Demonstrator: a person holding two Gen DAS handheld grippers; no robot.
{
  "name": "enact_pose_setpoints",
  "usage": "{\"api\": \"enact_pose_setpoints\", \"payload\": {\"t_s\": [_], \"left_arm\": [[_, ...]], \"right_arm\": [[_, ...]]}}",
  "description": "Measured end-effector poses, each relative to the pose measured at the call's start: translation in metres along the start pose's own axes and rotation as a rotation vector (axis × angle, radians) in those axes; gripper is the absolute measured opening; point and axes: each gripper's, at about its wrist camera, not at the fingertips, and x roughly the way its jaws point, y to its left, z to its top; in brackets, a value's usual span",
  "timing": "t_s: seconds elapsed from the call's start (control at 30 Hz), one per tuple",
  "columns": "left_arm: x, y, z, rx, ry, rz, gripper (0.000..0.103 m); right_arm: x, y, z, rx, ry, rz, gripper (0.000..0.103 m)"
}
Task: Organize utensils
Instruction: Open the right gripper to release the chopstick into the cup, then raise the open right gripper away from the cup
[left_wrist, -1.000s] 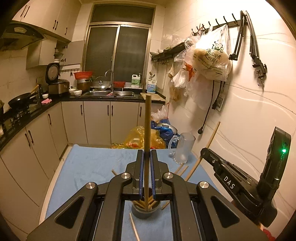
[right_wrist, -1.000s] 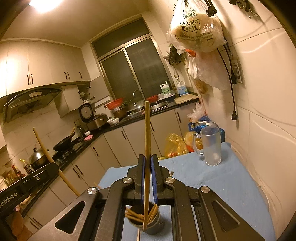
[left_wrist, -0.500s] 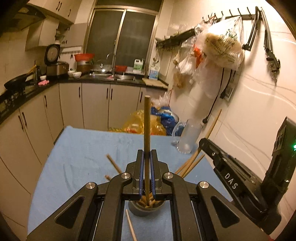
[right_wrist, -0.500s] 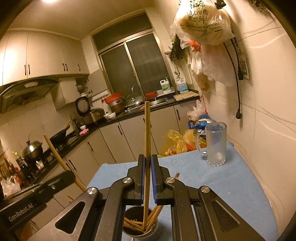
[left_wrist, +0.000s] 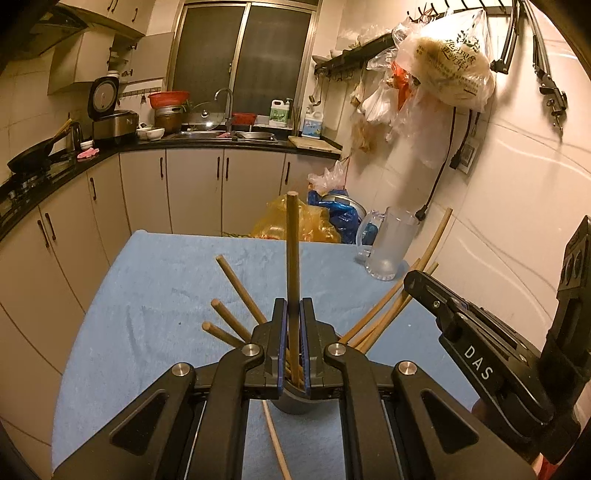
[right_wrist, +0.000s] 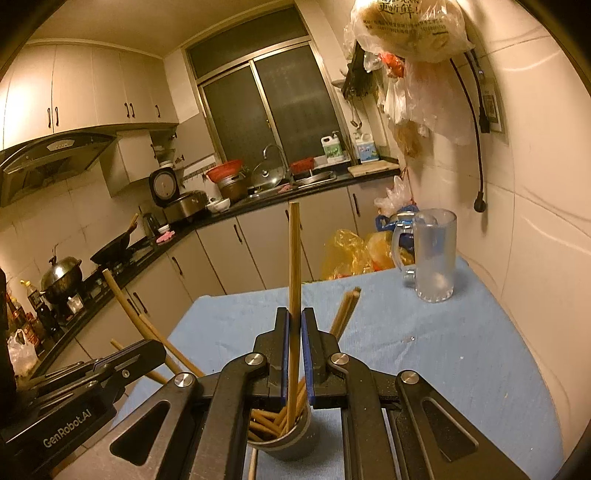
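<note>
Left wrist view: left hand-held gripper (left_wrist: 292, 343) tilts down, pinching one upright chopstick (left_wrist: 291, 258) over the cup (left_wrist: 295, 400). Right hand-held gripper (right_wrist: 294, 354) likewise pinches one chopstick (right_wrist: 294, 266) above the cup (right_wrist: 284, 439) on the blue worktop (right_wrist: 443, 350). One mug (right_wrist: 432, 266) stands beyond.

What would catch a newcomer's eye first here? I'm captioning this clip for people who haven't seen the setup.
First, the two upright chopsticks: the left gripper has its jaws shut on one chopstick, the right gripper on another, both over the dark holder bristling with chopsticks at the near edge of the blue cloth. Next, the frosted glass mug at the cloth's far right corner by the wall.
</note>
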Motion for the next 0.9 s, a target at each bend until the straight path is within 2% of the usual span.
{"api": "enact_pose_setpoints", "payload": {"t_s": [0.43, 0.9], "left_arm": [[0.003, 0.001, -0.005, 0.005, 0.007, 0.014, 0.006], [0.0, 0.0, -0.007, 0.003, 0.0, 0.013, 0.007]], "right_arm": [[0.001, -0.005, -0.008, 0.011, 0.035, 0.006, 0.008], [-0.015, -0.01, -0.004, 0.031, 0.025, 0.012, 0.011]]}}
